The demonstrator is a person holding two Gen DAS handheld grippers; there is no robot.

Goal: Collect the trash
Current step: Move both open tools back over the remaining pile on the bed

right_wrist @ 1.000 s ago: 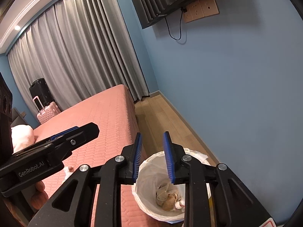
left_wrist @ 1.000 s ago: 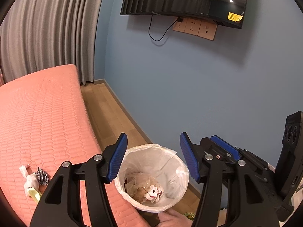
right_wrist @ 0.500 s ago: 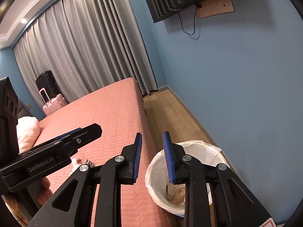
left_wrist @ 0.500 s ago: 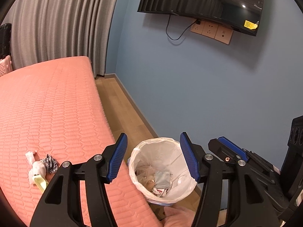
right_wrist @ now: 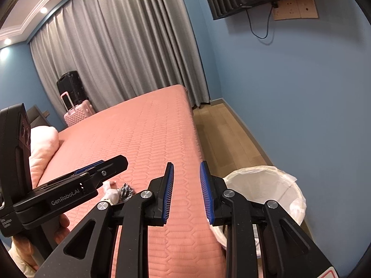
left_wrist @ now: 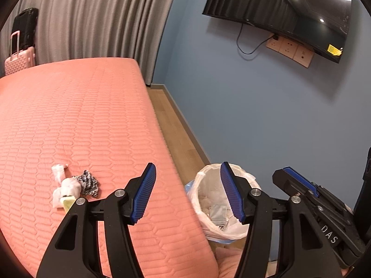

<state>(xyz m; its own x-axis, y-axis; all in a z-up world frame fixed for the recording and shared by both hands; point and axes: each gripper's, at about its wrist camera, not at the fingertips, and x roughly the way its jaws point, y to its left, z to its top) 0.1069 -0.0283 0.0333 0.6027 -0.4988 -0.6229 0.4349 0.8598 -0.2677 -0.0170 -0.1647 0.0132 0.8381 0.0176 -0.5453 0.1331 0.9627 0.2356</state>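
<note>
A small heap of trash point(left_wrist: 71, 186) lies on the pink bed point(left_wrist: 81, 115): crumpled white tissue, a black-and-white knitted scrap and a pale green piece. My left gripper point(left_wrist: 187, 192) hovers open and empty to the right of it, over the bed's edge. The white-lined bin point(left_wrist: 202, 185) stands on the floor beside the bed with paper scraps inside. In the right wrist view my right gripper point(right_wrist: 186, 192) stands open by a narrow gap with nothing between its fingers. There the trash heap point(right_wrist: 118, 191) lies to its left and the bin point(right_wrist: 259, 169) to its right.
A strip of wooden floor point(left_wrist: 176, 139) runs between the bed and the blue wall. A TV point(left_wrist: 278, 16) hangs above. A pink suitcase point(left_wrist: 17, 58) and a black one stand by the grey curtain. A pillow point(right_wrist: 44, 141) lies at the bed's left.
Both grippers swung left, away from above the bin and toward the bed. The bin slid right in both views and the trash heap came closer to centre. Both jaw gaps are unchanged.
</note>
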